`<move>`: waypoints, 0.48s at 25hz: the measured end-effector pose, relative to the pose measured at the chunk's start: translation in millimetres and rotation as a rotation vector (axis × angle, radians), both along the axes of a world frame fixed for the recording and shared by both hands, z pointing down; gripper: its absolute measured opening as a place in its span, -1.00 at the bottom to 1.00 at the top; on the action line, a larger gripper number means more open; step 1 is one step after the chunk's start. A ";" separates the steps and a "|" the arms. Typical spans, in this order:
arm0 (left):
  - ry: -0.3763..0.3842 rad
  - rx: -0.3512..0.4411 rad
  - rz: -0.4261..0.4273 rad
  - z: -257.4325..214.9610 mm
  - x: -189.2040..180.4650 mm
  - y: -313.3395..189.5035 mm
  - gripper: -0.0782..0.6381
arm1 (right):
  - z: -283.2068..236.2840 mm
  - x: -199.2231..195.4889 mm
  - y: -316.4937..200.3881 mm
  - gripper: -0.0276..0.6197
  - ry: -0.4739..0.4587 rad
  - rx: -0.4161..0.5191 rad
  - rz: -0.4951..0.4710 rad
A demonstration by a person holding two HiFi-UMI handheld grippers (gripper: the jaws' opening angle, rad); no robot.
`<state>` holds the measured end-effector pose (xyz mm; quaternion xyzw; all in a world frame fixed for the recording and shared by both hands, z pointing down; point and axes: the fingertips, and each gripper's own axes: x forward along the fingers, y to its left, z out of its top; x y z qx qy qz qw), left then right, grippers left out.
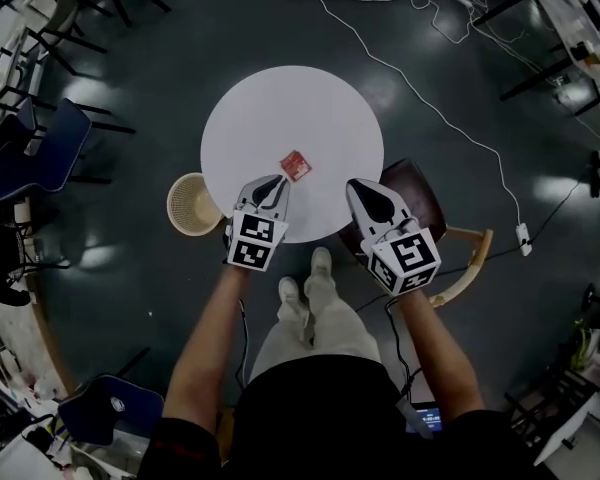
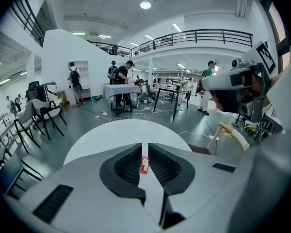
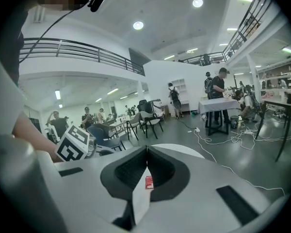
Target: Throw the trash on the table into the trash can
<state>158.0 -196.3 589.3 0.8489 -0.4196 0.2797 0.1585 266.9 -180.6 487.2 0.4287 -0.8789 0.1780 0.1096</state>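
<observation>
2 claws logged, jaws together, empty: L claw (image 1: 277,180), R claw (image 1: 354,184) above near bench (image 1: 280,108) edge. Red wrapper (image 1: 296,165) flat on bench, just ahead of L claw. Trash can (image 1: 192,205) on floor beside bench.

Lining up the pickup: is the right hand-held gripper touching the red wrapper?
Apart. The head view shows bare white table between the right hand-held gripper and the red wrapper.
</observation>
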 end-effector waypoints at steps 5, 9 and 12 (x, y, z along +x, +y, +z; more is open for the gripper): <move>-0.011 -0.071 0.032 30.8 7.1 -5.6 -0.38 | 19.5 1.6 -2.8 -0.86 0.004 -0.033 -0.004; -0.029 -0.106 0.034 55.2 14.7 -18.5 -0.20 | 38.1 9.6 -11.7 -0.86 -0.002 -0.058 0.000; -0.038 -0.138 0.032 70.1 15.4 -27.9 -0.08 | 49.6 9.3 -18.0 -0.86 -0.005 -0.078 -0.001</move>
